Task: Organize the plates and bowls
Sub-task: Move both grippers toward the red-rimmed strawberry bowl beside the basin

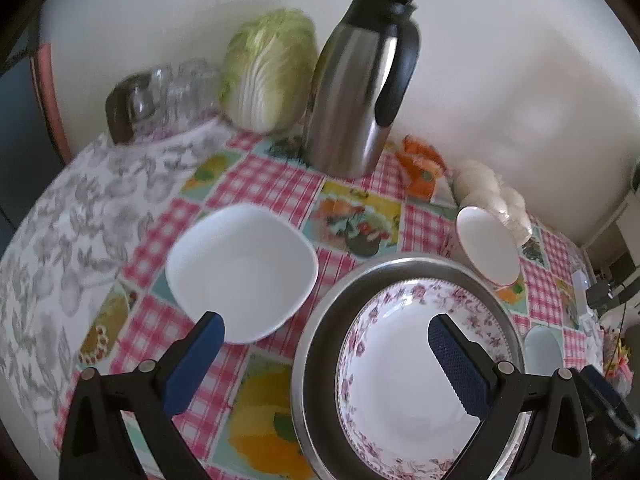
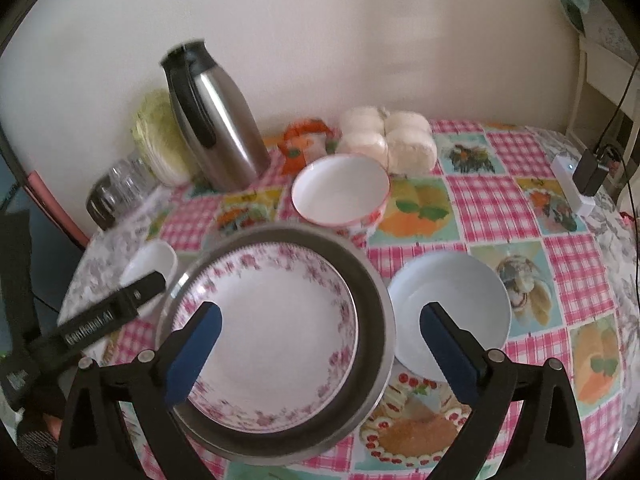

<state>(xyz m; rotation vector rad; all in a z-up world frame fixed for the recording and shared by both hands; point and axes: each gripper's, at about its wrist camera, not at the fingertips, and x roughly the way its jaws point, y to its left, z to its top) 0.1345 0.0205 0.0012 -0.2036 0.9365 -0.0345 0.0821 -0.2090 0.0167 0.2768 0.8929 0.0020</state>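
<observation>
Stainless steel forms the landmark: a wide round steel basin (image 2: 372,320) on the checked, fruit-printed table (image 2: 500,208), with a round pink-flowered white plate (image 2: 276,340) already nested inside it. That pairing suggests stacking has begun and the loose bowls come next.

Three pieces lie outside the basin. Left of it, close by, sits a square white bowl with rounded corners (image 1: 240,272). Behind it, just beside its far rim, stands a round white bowl with a thin red rim (image 2: 340,192). Right of it, near the rim, rests a shallow pale-blue round dish (image 2: 450,312).

The left claw (image 1: 326,364) hangs wide and empty, one blue pad (image 1: 196,364) in front of the square bowl's near edge, the other over the flowered plate. The right claw (image 2: 320,360) is also spread wide with nothing in it, one pad (image 2: 194,356) over the plate, the other in front of the blue dish.

My judgement: the step in hand is choosing the next bowl. The next move probably calls for shifting a claw sideways so one pad goes inside a bowl's wall and one outside, pinching the thin rim, then lifting level into the plate. A glazed rim may slip.
</observation>
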